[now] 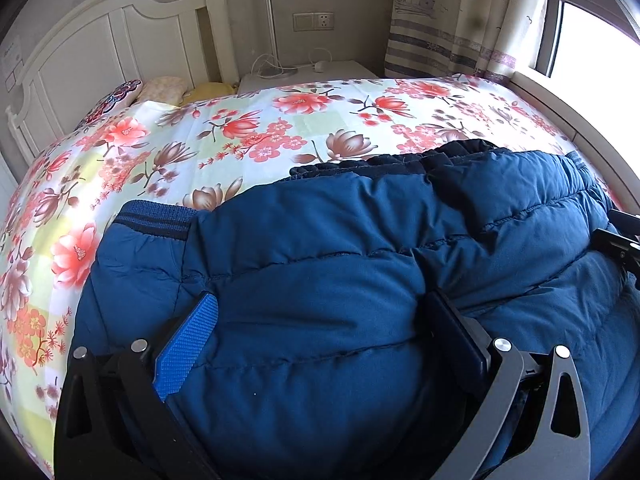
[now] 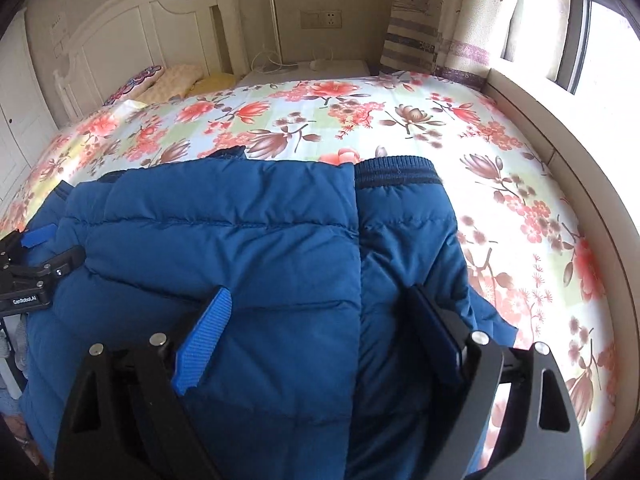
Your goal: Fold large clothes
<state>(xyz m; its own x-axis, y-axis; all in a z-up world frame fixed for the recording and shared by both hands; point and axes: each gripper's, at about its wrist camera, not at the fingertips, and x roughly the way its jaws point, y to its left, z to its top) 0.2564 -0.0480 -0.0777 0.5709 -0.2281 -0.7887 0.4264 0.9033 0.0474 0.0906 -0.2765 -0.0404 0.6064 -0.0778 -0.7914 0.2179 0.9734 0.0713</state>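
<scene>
Jacket [image 1: 320, 264] on floral bedspread [image 1: 224, 132] — both grippers' jaws spread wide, pillows [image 1: 160, 88] beyond.

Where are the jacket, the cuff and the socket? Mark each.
jacket [image 1: 320, 264], left wrist view, quilted body.
cuff [image 2: 394, 170], right wrist view, ribbed band.
socket [image 1: 313, 21], left wrist view, wall plate.

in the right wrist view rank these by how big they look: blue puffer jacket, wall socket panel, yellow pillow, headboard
1. blue puffer jacket, though nearness to the camera inflates it
2. headboard
3. yellow pillow and wall socket panel: both small and look about alike, so unranked
</scene>
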